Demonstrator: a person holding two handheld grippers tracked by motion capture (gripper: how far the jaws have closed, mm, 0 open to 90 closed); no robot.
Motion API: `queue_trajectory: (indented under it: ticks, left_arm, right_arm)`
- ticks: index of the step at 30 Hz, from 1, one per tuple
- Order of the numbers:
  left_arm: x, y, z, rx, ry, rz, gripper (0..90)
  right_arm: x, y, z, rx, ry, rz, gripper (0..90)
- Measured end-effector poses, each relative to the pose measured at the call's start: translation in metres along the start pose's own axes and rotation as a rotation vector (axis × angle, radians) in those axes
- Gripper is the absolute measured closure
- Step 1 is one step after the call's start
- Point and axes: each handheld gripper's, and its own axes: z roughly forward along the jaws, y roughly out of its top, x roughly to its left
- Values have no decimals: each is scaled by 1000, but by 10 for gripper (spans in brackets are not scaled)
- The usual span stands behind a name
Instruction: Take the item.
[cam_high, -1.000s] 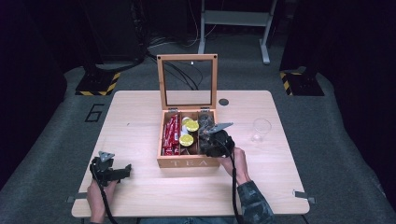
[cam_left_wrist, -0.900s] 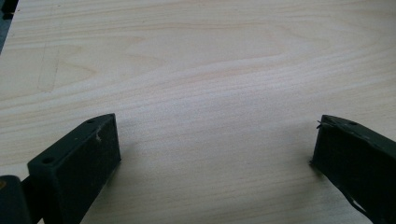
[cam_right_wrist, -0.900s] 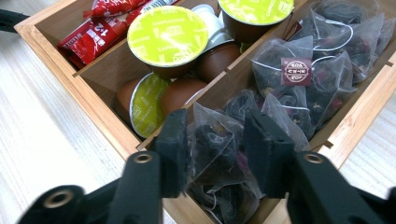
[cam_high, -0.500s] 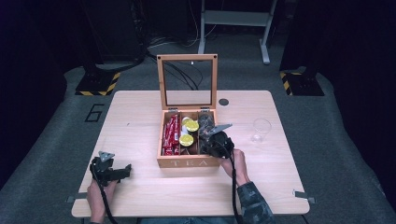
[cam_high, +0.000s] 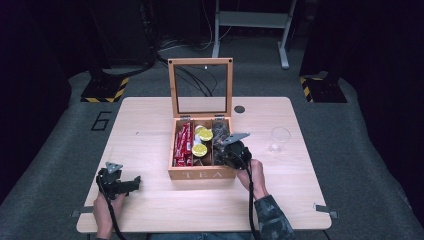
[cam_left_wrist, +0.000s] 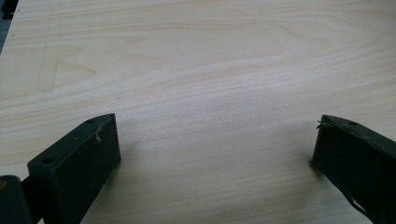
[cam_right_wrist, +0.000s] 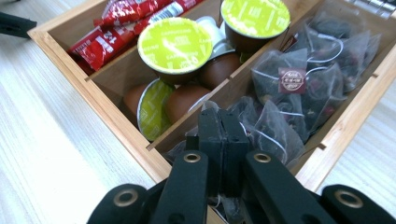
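Here, nearest the person, the left claw (cam_high: 131, 183) hovers low over bare tabletop (cam_high: 150, 140) at about seven o'clock, its jaws spread wide with nothing between them; it sits where it did a second ago. The right claw (cam_high: 226, 150) is in the right-hand compartment of the wooden tea box (cam_high: 202, 174), jaws pressed together among the mesh tea bags (cam_right_wrist: 299, 88), and whether a bag is pinched I cannot tell. It has barely shifted. Beside it sit green-lidded capsules (cam_right_wrist: 175, 44) and red sachets (cam_right_wrist: 109, 37). Farther, at two o'clock, stands a clear cup (cam_high: 280, 138); the box lid (cam_high: 200, 87) stands upright.
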Motion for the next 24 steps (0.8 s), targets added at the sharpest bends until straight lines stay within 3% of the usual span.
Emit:
queue_trajectory:
  ticks: [11, 24]
  left_arm:
    - [0, 0, 0, 0, 0, 0, 4]
    - [0, 0, 0, 0, 0, 0, 5]
  right_arm:
    - [-2, 6, -20, -59, -14, 11, 900]
    - [-2, 9, -32, -81, -28, 3, 900]
